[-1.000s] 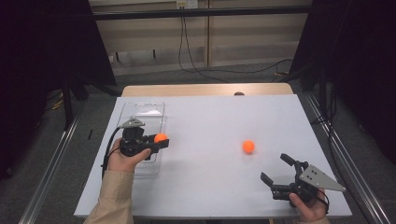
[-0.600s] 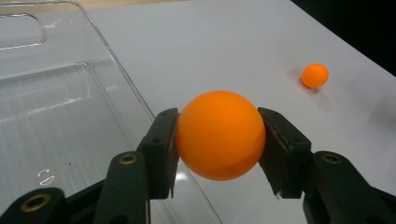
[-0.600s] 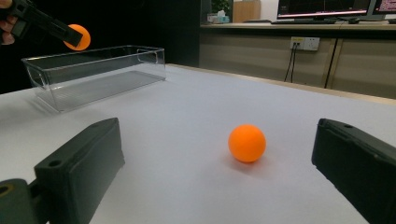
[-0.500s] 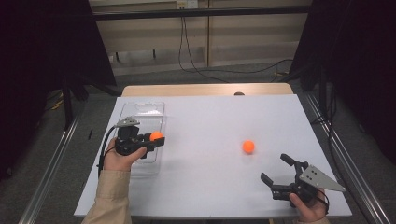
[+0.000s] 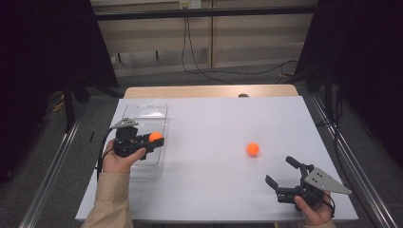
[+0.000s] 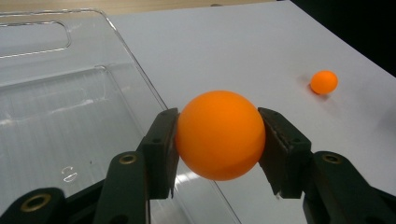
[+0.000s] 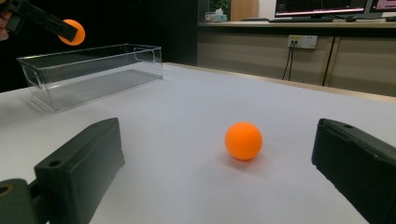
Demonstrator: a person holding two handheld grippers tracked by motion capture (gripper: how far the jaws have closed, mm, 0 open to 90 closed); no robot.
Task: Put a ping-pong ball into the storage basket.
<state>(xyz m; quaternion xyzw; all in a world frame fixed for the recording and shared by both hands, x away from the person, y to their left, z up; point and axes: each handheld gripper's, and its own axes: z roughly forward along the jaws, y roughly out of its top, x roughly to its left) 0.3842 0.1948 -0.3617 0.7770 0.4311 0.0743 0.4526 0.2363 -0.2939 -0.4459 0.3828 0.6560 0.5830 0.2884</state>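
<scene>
White table (image 5: 209, 118), high view. Clear plastic tray (image 5: 145, 114) sits at the left side of the table, long axis running near to far. Left gripper (image 5: 153, 140) held above the tray's right edge, fingers (image 6: 161, 149) clenched on an orange ball (image 6: 219, 134); the ball is pinched at both sides and is off the table. In the right gripper view the same held ball (image 7: 71, 31) shows above the tray (image 7: 93, 70), clear of its rim. A second orange ball (image 5: 253, 149) rests on the bare table, right of centre, well apart from the tray. Right gripper (image 5: 284, 175) low at the near right corner, fingers (image 7: 84, 163) released and spread wide, pointing toward the second ball (image 7: 243, 140), not touching it.
</scene>
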